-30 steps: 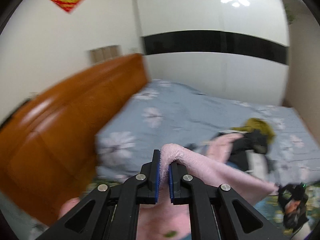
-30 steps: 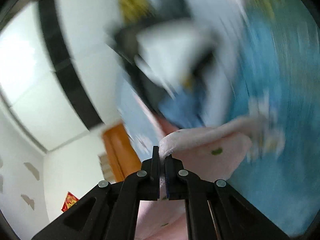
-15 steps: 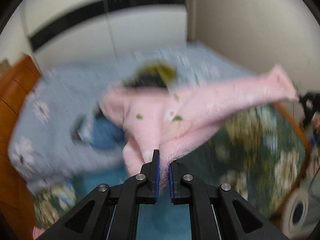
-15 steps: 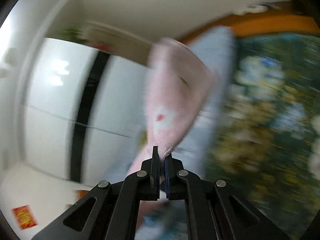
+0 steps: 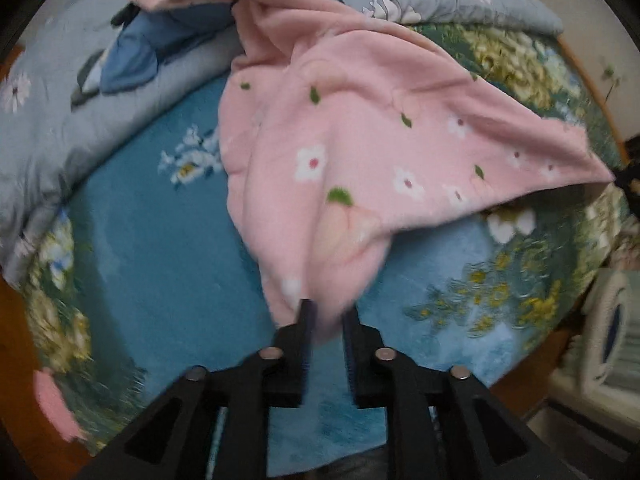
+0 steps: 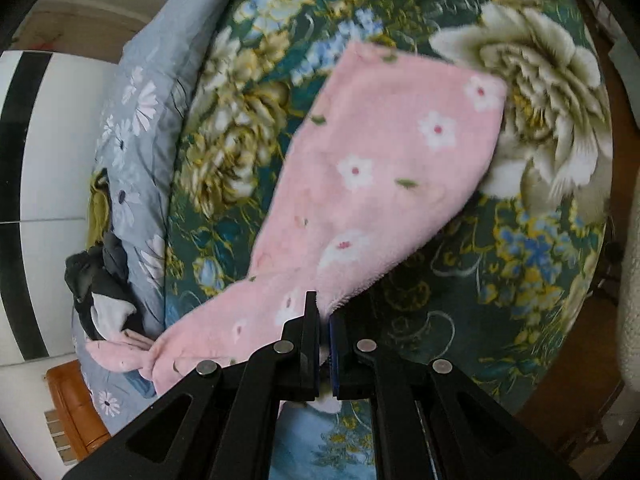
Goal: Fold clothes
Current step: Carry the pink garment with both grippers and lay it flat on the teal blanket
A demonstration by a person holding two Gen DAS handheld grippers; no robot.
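The pink floral fleece garment (image 5: 360, 128) lies spread across the bed's floral blanket (image 5: 152, 240), so you can flatten it for folding; your right tongs (image 6: 324, 312) are clamped on one hem to hold it taut, while your left tongs (image 5: 326, 312) are opening, the fabric slipping loose between them. A second ago both tongs pinched it up in the air; now it has come down onto the bed.

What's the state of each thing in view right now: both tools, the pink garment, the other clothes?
left tool: jaws opening, pink hem between them
right tool: shut on the pink garment's edge
pink garment: unfolded, draped over the blanket
blue garment: crumpled on the grey duvet
dark clothes pile: heaped, unfolded
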